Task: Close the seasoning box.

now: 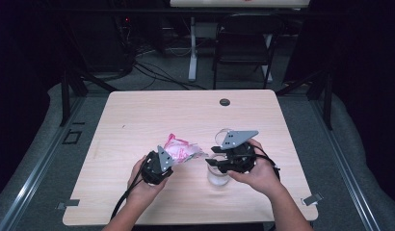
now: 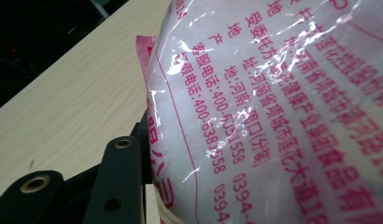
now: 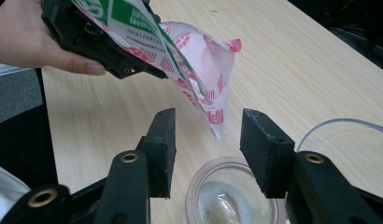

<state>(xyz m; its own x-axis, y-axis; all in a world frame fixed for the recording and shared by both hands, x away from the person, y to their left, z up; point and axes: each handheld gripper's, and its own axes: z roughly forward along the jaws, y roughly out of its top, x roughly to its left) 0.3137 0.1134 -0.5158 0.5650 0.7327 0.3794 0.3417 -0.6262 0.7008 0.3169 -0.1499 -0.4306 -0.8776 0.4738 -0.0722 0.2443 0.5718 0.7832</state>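
Clear bag [image 2: 273, 112] w/ pink print, white contents, against left finger [image 2: 117, 186]; table [image 2: 73, 93] behind.

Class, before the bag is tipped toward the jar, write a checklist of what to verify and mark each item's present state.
1. Left claw grips the pink-printed clear plastic bag: ok.
2. Bag's lower corner hangs above the clear glass jar: ok.
3. Jar upright on the light wooden table: ok.
4. Right claw open, clear of the bag: ok.
5. Bag corner cut open: cannot tell.
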